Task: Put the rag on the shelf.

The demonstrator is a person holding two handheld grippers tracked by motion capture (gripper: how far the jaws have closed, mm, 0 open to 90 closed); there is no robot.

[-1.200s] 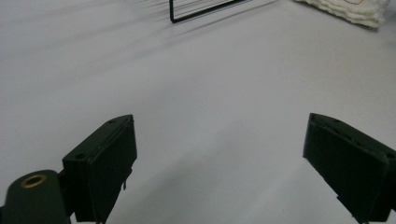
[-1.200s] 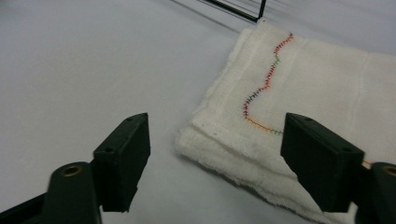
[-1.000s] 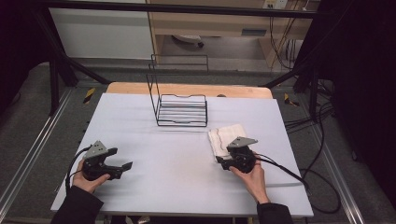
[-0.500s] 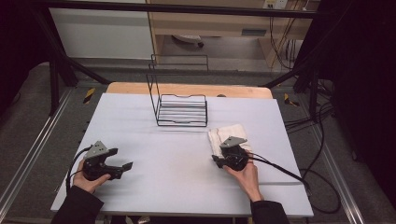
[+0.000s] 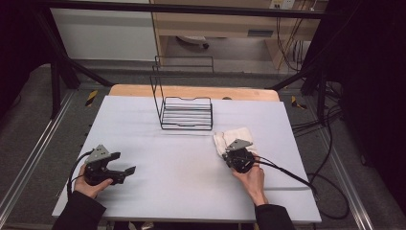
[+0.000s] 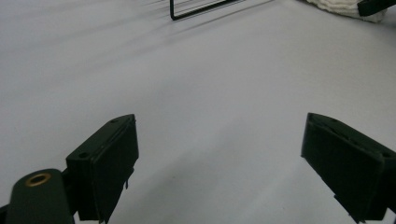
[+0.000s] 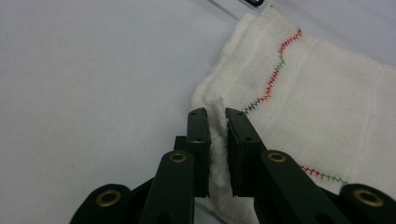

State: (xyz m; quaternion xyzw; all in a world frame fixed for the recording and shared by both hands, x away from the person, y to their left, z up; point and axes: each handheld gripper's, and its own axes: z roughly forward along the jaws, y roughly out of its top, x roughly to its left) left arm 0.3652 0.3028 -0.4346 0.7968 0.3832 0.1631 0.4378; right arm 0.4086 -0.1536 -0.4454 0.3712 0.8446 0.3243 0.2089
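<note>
Right gripper clamped on white cloth edge: lift slowly, check you hold every layer. Left gripper spread wide, empty: keep it ready near wire rack.

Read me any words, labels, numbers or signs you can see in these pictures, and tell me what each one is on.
There is no readable text.
White cloth: coloured zigzag stitching, no letters; the right gripper is shut on its edge.
Wire rack: no label.
Left gripper: open over the white table, plain black jaws, no markings.
Yellow-and-black hazard tape on the floor: stripes, no words.
Label on the wooden furniture behind: too blurred to read.
</note>
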